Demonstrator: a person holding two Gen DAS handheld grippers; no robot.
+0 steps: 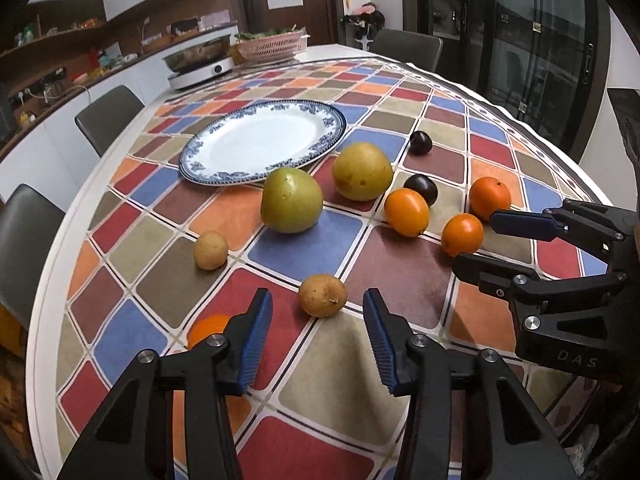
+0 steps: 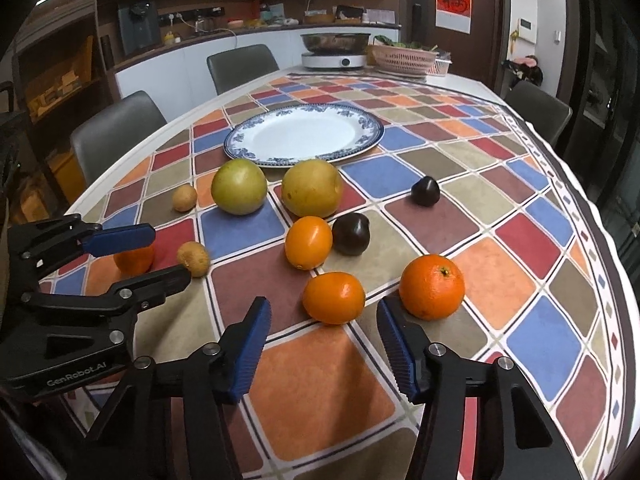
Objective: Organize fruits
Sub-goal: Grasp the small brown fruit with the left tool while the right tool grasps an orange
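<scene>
Task at start: plate [image 2: 362, 122] bare, toward tabletop far edge; all fruits [image 2: 333, 298] loose on cloth, none placed; left gripper [image 1: 318, 342] spread, holding nothing; right gripper [image 2: 323, 346] spread, holding nothing; every fruit left to move.

the left wrist view looks forward and down along the black, blue-padded left claw [image 1: 318, 340] from low and close over the near edge of the checked multicolour tablecloth [image 1: 400, 264], with a small tan round fruit [image 1: 322, 295] just ahead of its fingers. the right wrist view sits just as low, beside it, facing the same way behind the matching right claw [image 2: 322, 346]. both share the white blue-rimmed plate [image 1: 262, 142] far ahead, and each catches the other claw at its inner edge.
</scene>
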